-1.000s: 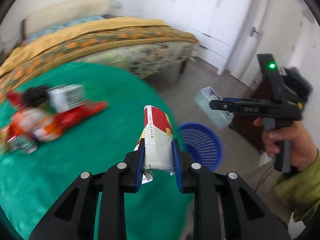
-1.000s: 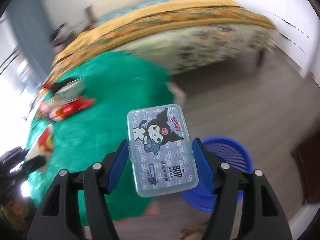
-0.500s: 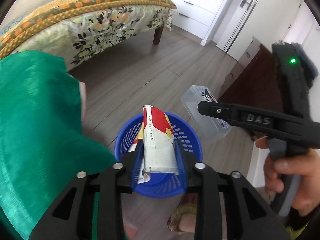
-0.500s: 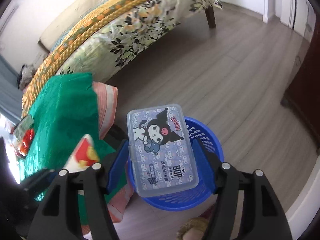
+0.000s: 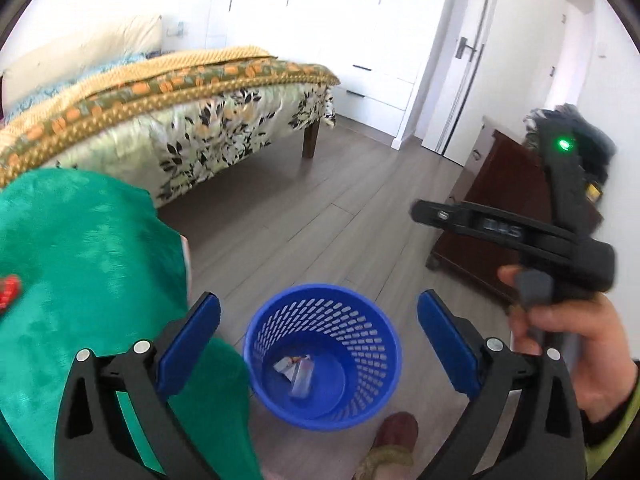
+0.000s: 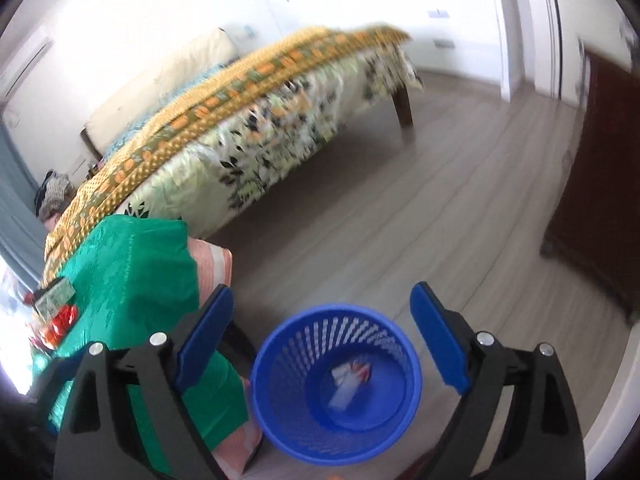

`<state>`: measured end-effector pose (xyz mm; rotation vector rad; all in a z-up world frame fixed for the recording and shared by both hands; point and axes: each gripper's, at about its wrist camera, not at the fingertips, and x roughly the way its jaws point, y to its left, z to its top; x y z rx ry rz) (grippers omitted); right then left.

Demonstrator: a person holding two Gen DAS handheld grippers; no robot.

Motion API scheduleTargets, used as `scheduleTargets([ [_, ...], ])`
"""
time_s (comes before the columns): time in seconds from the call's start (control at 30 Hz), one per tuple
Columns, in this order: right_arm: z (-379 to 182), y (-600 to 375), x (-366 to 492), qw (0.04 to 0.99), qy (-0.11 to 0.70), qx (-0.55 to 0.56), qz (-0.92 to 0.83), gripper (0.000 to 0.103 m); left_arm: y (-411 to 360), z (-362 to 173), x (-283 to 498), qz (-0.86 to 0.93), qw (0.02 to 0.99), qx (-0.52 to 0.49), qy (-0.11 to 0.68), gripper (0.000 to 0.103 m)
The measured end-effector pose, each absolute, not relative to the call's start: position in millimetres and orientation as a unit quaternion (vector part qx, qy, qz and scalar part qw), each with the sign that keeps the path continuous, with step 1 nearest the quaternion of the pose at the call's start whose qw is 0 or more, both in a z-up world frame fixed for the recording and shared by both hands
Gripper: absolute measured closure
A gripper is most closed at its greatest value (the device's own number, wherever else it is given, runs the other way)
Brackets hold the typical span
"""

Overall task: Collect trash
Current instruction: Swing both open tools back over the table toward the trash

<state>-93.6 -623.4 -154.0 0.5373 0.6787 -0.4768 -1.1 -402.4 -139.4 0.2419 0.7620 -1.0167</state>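
Note:
A blue perforated waste basket (image 5: 362, 316) stands on the wooden floor beside the green-covered table (image 5: 80, 264); it also shows in the right wrist view (image 6: 308, 340). Trash pieces (image 5: 298, 370) lie at its bottom, also seen in the right wrist view (image 6: 350, 380). My left gripper (image 5: 318, 344) is open and empty, right above the basket. My right gripper (image 6: 320, 340) is open and empty, also above the basket; its body shows in the left wrist view (image 5: 512, 232). More trash (image 6: 56, 308) lies on the table's far left.
A bed (image 5: 180, 112) with a floral cover stands behind the table. A dark wooden cabinet (image 5: 500, 208) stands at the right. White wardrobe doors (image 5: 360, 40) line the back wall. A foot (image 5: 394, 440) is next to the basket.
Both grippers opened over the basket. The red-and-white wrapper left my left gripper and the clear cartoon box left my right gripper; pieces now lie in the basket.

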Motion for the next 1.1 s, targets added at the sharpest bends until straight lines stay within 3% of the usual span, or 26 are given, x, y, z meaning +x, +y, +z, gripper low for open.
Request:
scheduleTargets([
  [0.3, -138.9, -493.2, -50.7, 0.925, 0.328, 0.119, -0.147, 0.014, -269.1, -125.2, 3.6, -0.380, 0.837, 0.114, 0.378, 0.005],
  [0.73, -145.6, -263.3, 12.8, 0.918, 0.387, 0.030, 0.077, 0.014, -57.1, -131.5, 49.7, -0.190, 0.892, 0.063, 0.405, 0.005],
  [0.93, -155.2, -232.0, 23.5, 0.911, 0.405, 0.007, 0.083, 0.014, -19.6, -138.3, 63.6, -0.165, 0.895, 0.048, 0.412, 0.005],
  [1.1, -159.2, -228.8, 27.9, 0.909, 0.409, -0.005, 0.082, 0.014, -37.8, -132.3, 90.9, -0.156, 0.898, 0.065, 0.407, 0.005],
])
